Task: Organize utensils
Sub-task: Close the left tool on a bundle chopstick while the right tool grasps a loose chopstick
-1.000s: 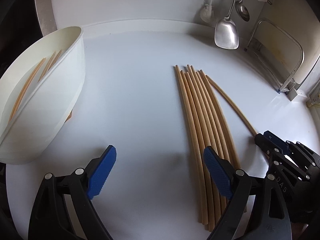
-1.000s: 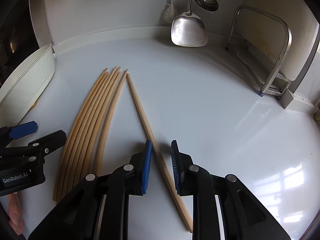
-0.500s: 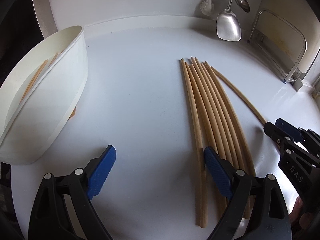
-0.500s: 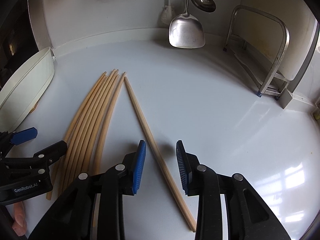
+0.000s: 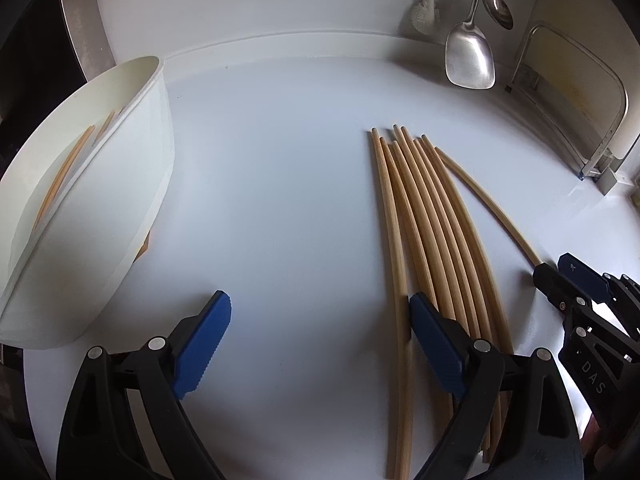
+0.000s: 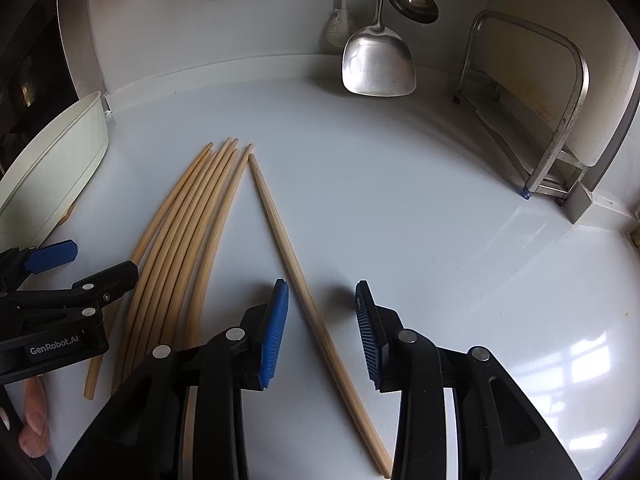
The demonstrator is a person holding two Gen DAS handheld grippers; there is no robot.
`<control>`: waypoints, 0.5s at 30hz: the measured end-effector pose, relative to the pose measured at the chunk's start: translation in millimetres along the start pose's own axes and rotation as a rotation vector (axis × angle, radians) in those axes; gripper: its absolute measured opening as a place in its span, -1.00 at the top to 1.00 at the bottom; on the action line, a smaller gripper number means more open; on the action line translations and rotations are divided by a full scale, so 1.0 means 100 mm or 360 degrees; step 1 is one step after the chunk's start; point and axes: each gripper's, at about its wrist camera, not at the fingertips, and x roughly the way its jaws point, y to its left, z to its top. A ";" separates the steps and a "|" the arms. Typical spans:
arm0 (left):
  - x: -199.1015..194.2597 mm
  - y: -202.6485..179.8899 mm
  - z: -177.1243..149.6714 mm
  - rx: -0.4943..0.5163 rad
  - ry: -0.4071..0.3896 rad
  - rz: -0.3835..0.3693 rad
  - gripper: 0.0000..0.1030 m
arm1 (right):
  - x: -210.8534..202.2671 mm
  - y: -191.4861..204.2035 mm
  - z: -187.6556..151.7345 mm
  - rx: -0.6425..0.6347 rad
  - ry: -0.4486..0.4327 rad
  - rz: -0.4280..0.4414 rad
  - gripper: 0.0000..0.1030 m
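Several wooden chopsticks [image 5: 432, 220] lie bundled on the white counter [image 5: 280, 200], also seen as the bundle [image 6: 188, 232] in the right wrist view. One single chopstick [image 6: 276, 220] lies apart to their right. My right gripper [image 6: 322, 320] is open and straddles this single chopstick without its blue pads [image 6: 276, 320] touching it. My left gripper [image 5: 320, 320] is open wide and empty, its right pad just beside the bundle's leftmost stick. A white oval container [image 5: 120, 200] at the left holds a few chopsticks [image 5: 64, 172].
A steel spatula [image 6: 378, 64] and a ladle [image 6: 412, 0] hang on the back wall beside a white brush [image 6: 340, 28]. A metal rack [image 6: 560, 120] stands at the right. The left gripper [image 6: 104, 262] shows at the left of the right wrist view, with a person's fingers [image 6: 34, 420] under it.
My right gripper's jaws have spread apart from close around the single chopstick, which stays flat on the counter. The left gripper has stayed wide open and shifted only slightly.
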 end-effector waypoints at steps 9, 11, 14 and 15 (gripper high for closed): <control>0.06 -0.05 0.11 0.0000 -0.0041 0.0010 -0.61 | 0.04 0.03 0.04 -0.0051 -0.0008 0.0050 0.36; 0.04 -0.07 0.12 0.0017 -0.0052 0.0001 -0.41 | 0.04 0.03 0.04 -0.0056 -0.0009 0.0056 0.39; 0.02 -0.14 0.13 0.0051 -0.0058 -0.0021 -0.06 | 0.04 0.05 0.05 -0.0065 -0.0010 0.0064 0.49; 0.00 -0.16 0.12 0.0066 -0.0061 -0.0027 0.08 | 0.04 0.05 0.05 -0.0066 -0.0011 0.0063 0.53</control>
